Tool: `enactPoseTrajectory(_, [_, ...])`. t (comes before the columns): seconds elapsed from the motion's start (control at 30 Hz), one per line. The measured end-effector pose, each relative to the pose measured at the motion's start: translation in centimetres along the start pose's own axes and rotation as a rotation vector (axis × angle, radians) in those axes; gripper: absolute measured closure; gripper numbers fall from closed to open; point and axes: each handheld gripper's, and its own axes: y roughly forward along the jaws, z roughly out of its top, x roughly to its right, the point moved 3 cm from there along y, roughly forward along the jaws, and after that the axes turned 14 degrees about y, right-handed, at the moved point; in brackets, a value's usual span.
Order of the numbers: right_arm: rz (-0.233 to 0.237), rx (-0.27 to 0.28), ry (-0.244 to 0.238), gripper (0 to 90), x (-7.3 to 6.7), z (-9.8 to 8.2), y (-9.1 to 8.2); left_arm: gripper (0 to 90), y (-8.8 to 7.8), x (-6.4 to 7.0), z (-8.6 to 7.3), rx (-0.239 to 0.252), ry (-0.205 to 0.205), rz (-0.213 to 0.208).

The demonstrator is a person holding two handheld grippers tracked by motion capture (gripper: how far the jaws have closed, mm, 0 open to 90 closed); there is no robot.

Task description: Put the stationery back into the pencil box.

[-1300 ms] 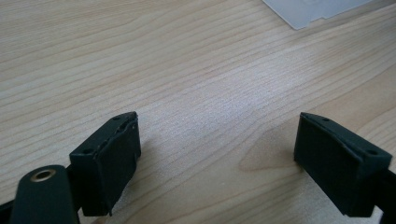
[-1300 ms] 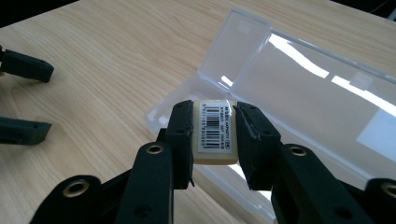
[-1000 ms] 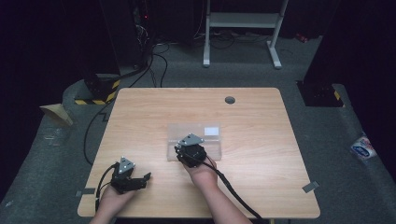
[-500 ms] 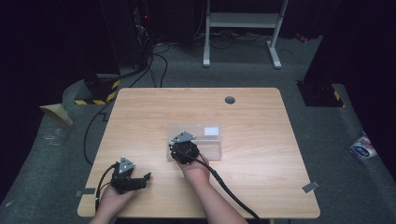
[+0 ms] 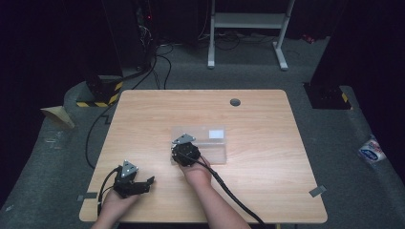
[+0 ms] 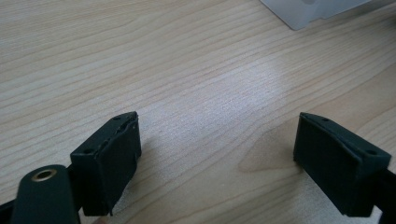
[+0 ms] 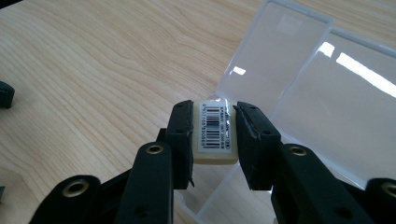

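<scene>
- Right gripper view: nearest the camera, the right gripper (image 7: 214,133) has its two black jaws pressed on either side of a small cream-white block (image 7: 215,135) that bears a barcode label on its upper face. The block is held clear between the pads, just above the near corner of a clear plastic box (image 7: 299,93).
- The box lies open on the wooden table (image 7: 93,70), its hinged lid spread flat beside the base, both halves see-through and catching glare.
- Left gripper view: the left gripper (image 6: 217,154) rests low over bare tabletop with its jaws spread wide and nothing between them; a corner of the clear box shows at the far top edge.
- High view: the left gripper (image 5: 143,183) sits near the table's front left edge in the person's left hand, well apart from the box.
- Farther in, the right gripper (image 5: 184,150) is at the left end of the clear box (image 5: 210,140), near the table's middle.
- Beyond the table (image 5: 143,119), cables and a metal stand's feet lie on the dark floor.
</scene>
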Motion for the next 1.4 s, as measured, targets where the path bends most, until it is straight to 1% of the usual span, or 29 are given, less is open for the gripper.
enactPoseTrajectory(0.07, [-0.001,0.000,-0.006,67.4,0.0,-0.1,0.0,15.1,0.0,0.0,0.0,0.000,-0.001,0.000])
enactPoseTrajectory(0.17, [-0.001,-0.005,0.003,67.4,-0.1,-0.1,0.1,15.1,0.0,0.0,0.0,0.000,0.000,0.000])
enactPoseTrajectory(0.23, [-0.003,-0.007,0.000,67.4,0.0,-0.2,0.3,15.1,0.0,0.0,0.0,0.000,0.000,0.000])
enactPoseTrajectory(0.27, [-0.003,-0.014,0.011,67.4,-0.1,-0.3,0.3,15.1,0.0,0.0,0.0,0.000,0.000,0.000])
enactPoseTrajectory(0.3, [0.002,-0.018,0.001,67.3,0.0,-0.3,0.5,15.1,0.0,0.0,0.0,0.000,0.000,0.000])
enactPoseTrajectory(0.37, [0.002,-0.021,0.004,67.3,-0.1,-0.4,0.6,15.1,0.0,0.0,0.0,0.002,-0.001,0.000])
enactPoseTrajectory(0.4, [0.003,-0.022,-0.003,67.3,0.0,-0.4,0.6,15.1,0.0,0.0,0.0,0.001,-0.001,0.000])
enactPoseTrajectory(0.43, [0.000,-0.025,0.007,67.3,-0.1,-0.5,0.7,15.1,0.0,0.0,0.0,0.002,-0.001,0.000])
enactPoseTrajectory(0.47, [-0.001,-0.027,0.006,67.3,-0.1,-0.5,0.7,15.1,0.0,0.0,0.0,0.001,-0.001,-0.001])
enactPoseTrajectory(0.57, [-0.006,-0.030,-0.004,67.2,0.0,-0.6,0.9,15.1,0.0,0.0,0.0,0.001,-0.002,-0.001])
enactPoseTrajectory(0.67, [-0.007,-0.040,0.004,67.2,0.0,-0.7,1.0,15.1,0.0,0.0,0.0,0.001,-0.002,-0.001])
enactPoseTrajectory(0.8, [-0.007,-0.041,-0.009,67.1,0.0,-0.8,1.2,15.1,0.0,0.0,0.0,0.001,-0.002,-0.001])
enactPoseTrajectory(0.9, [-0.008,-0.046,0.003,66.9,-0.1,-0.9,1.3,15.1,0.0,0.0,0.0,0.001,-0.002,-0.001])
enactPoseTrajectory(0.93, [-0.007,-0.048,-0.001,66.4,0.0,-0.9,1.4,15.1,0.0,0.0,0.0,0.001,-0.001,-0.001])
enactPoseTrajectory(0.97, [-0.008,-0.049,0.010,64.4,-0.1,-0.9,1.3,15.1,0.0,0.0,0.0,0.002,-0.002,-0.001])
enactPoseTrajectory(1.17, [-0.002,-0.037,0.002,63.7,0.0,-0.7,1.1,15.1,0.0,0.0,0.0,0.002,-0.002,-0.001])
enactPoseTrajectory(1.2, [-0.004,-0.040,0.019,63.7,-0.1,-0.7,1.0,15.1,0.0,0.0,0.0,0.002,-0.003,0.000])
enactPoseTrajectory(1.23, [-0.003,-0.034,0.006,63.7,0.0,-0.6,1.0,15.1,0.0,0.0,0.0,0.002,-0.003,0.000])
enactPoseTrajectory(1.3, [-0.003,-0.033,0.012,63.6,0.0,-0.5,0.9,15.1,0.0,0.0,0.0,0.004,-0.003,0.000])
enactPoseTrajectory(1.4, [-0.001,-0.028,0.008,63.1,0.0,-0.4,0.7,15.1,0.0,0.0,0.0,0.003,-0.003,0.001])
